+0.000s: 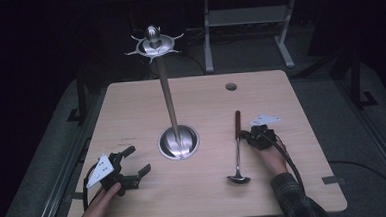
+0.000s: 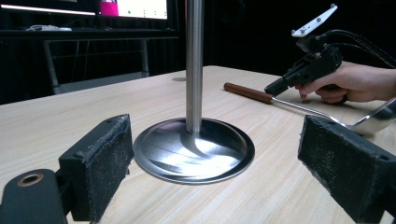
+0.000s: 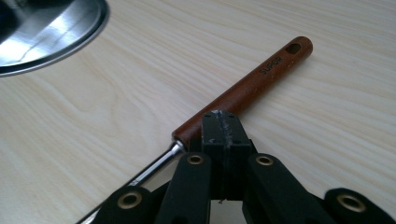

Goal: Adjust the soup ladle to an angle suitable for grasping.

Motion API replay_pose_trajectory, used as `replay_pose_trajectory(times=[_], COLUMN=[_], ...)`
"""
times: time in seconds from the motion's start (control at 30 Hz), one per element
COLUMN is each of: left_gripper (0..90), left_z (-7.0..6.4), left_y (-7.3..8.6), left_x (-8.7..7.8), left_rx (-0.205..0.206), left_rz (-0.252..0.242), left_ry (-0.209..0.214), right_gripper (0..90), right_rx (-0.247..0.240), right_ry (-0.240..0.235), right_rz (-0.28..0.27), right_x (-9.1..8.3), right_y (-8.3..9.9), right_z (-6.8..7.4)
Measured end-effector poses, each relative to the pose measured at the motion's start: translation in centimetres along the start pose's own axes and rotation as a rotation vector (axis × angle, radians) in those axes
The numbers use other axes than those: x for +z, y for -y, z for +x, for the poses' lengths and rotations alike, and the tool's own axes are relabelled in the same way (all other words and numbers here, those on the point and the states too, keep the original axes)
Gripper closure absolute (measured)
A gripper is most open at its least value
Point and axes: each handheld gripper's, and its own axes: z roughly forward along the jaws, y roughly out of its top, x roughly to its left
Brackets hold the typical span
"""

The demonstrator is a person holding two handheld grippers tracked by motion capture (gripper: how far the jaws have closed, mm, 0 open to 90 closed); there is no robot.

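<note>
On the table (image 1: 131, 106) the tall steel stand (image 1: 169, 102) rises from its round base at the centre. Right of it lies the ladle (image 1: 238, 151), long axis running near to far, bowl toward me. My right claw (image 1: 249, 135) is nearer, its tip at the wooden handle, jaws pressed together, seemingly beside it rather than gripping. My left claw (image 1: 133, 161) gapes wide, empty, well left.
</note>
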Motion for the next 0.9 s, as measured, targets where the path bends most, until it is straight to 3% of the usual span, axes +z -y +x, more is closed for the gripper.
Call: replay_pose_trajectory(times=[0.2,0.4,0.57,0.67,0.77,0.8,0.9], left_gripper=[9.7,9.7,9.7,9.7,9.7,9.7,9.7], left_z=[0.0,0.0,0.0,0.0,0.0,0.1,0.0], left_y=[0.0,0.0,0.0,0.0,0.0,0.0,0.0], left_x=[0.0,0.0,0.0,0.0,0.0,-0.1,0.0], left_rx=[0.000,0.001,-0.002,0.001,0.005,0.016,0.015], left_rz=[0.000,0.001,-0.002,0.001,0.003,0.010,0.009], left_ry=[0.000,0.000,0.000,0.001,0.002,0.003,0.004], right_gripper=[89.8,89.8,89.8,89.7,89.8,89.8,89.8], right_rx=[-0.024,-0.045,-0.041,-0.063,-0.073,-0.089,-0.100], right_ry=[-0.049,-0.066,-0.083,-0.125,-0.139,-0.158,-0.174], right_rz=[0.008,0.020,0.033,0.109,0.144,0.189,0.218], right_x=[0.5,0.8,-0.2,-1.4,-1.9,-2.3,-2.6], right_y=[-0.5,-0.6,-1.1,-1.4,-1.4,-1.5,-1.7], right_z=[1.3,1.8,2.0,2.7,3.1,3.8,4.2])
